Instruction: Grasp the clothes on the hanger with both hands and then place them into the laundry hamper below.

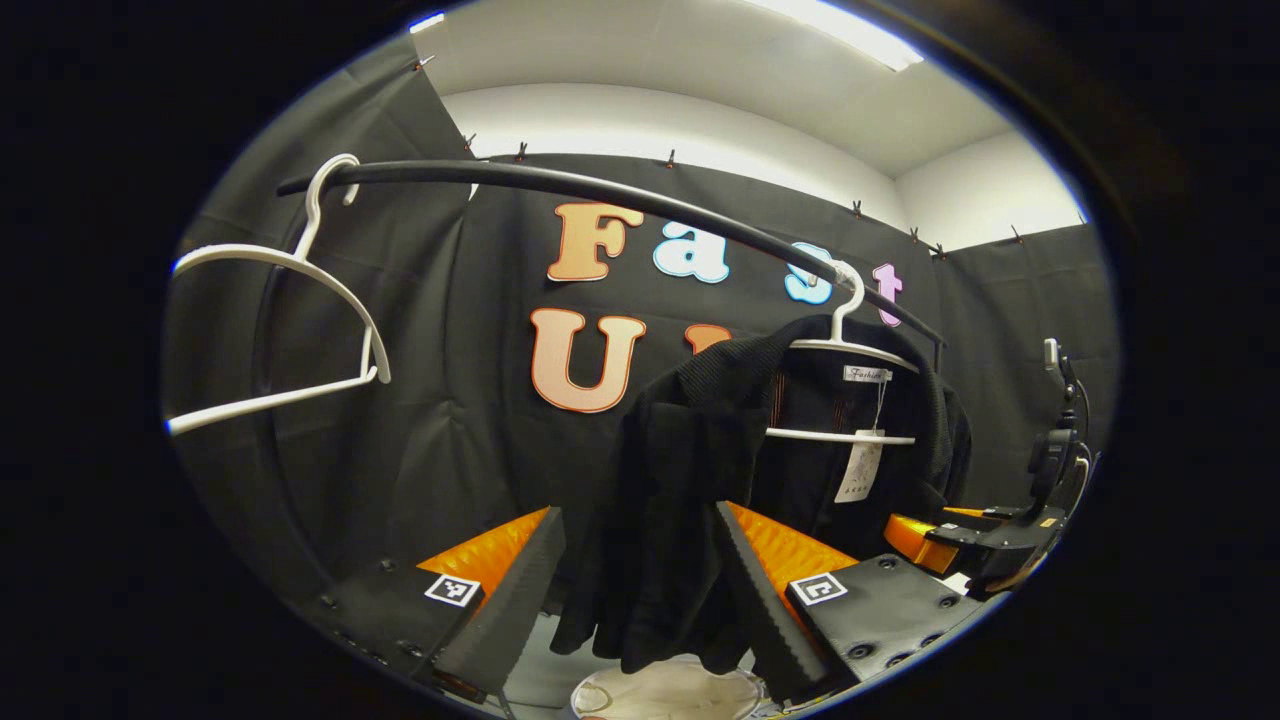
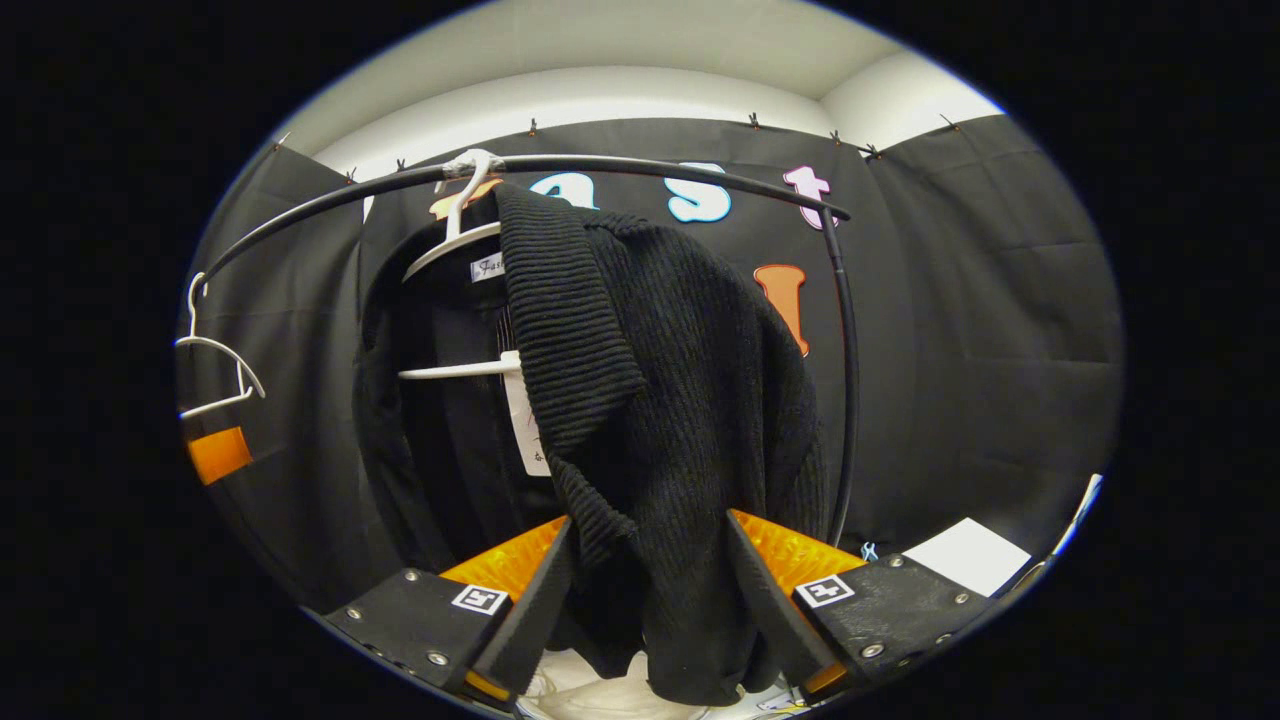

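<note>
Our left gripper's fingers stand spread wide, one on each side of the hanging front edge of the black knit cardigan, and we see cloth between them, but no pinch; they look released. Our right gripper's fingers are likewise parted, with the cardigan's ribbed front panel hanging down in the gap between them; whether the pads touch the knit we cannot tell. The cardigan hangs on a white hanger hooked over the curved black rail, with a paper tag dangling inside the open front. In the right gripper view the same hanger sits high on the rail, which bends down into an upright post just beside the garment. A second, bare white hanger hangs well apart toward the far end of the rail. Below the cardigan's hem, between our left gripper's fingers, we see a pale rounded rim of something, which may be the laundry hamper; we cannot be sure. In the left gripper view the other gripper shows low at the edge, near the cardigan.
</note>
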Available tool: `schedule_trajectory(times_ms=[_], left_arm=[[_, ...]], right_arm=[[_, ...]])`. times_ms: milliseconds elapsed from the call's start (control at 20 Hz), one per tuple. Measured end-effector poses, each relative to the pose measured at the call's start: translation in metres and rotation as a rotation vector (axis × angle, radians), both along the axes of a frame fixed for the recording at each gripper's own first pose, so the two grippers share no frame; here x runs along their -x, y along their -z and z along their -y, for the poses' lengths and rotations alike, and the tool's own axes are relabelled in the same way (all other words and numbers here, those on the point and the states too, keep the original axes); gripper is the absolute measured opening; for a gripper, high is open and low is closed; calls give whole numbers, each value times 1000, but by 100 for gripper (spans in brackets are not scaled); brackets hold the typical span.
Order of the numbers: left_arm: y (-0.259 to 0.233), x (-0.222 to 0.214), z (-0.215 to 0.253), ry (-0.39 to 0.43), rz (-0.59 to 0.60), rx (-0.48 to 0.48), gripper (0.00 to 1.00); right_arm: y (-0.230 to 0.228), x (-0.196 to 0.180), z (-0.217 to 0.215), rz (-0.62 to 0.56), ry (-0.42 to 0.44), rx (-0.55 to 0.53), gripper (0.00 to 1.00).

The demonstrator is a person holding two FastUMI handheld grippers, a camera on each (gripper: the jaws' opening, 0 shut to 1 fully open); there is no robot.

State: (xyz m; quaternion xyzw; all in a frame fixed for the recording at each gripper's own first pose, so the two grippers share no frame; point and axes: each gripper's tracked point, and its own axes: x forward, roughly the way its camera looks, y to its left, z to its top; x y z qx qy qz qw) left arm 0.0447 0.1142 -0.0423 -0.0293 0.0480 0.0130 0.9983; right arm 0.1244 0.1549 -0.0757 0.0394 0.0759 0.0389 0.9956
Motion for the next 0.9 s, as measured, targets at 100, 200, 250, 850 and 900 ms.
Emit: schedule_trajectory(times_ms=[100, 200, 250, 850, 900], left_arm=[[2, -4, 7, 18, -2, -5, 96], [4, -11, 15, 36, 1, -5, 96], [5, -15, 18, 43, 1, -4, 96], [33, -74, 60, 131, -32, 21, 96], [38, -79, 58, 130, -36, 16, 96]], right_arm=[[1, -6, 0, 0, 2, -14, 76], [1, -9, 1, -1, -1, -28, 64], [1, -9, 1, -1, -2, -30, 52], [-2, -2, 8, -6, -21, 7, 5], [-2, -1, 8, -9, -23, 6, 12]])
